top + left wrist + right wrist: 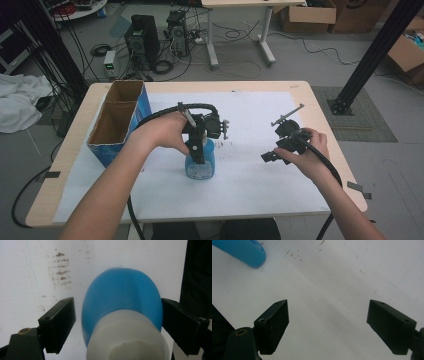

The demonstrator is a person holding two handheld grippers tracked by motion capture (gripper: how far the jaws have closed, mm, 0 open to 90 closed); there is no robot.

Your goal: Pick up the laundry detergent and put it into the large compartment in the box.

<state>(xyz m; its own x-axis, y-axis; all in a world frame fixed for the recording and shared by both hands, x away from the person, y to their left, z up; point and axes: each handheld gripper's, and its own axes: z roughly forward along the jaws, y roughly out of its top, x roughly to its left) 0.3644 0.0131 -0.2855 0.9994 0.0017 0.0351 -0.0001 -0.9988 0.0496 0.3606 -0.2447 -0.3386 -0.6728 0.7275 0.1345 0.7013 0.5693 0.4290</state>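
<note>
blue bottle [122,302] upright between the left gripper [117,322] jaws, right jaw touching, left jaw apart, not yet clamped

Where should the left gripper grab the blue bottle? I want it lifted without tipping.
Grip the blue bottle across its blue shoulder just below the white cap, coming from straight above. It stands upright, and the left gripper already straddles that width, jaws on either side.
</note>
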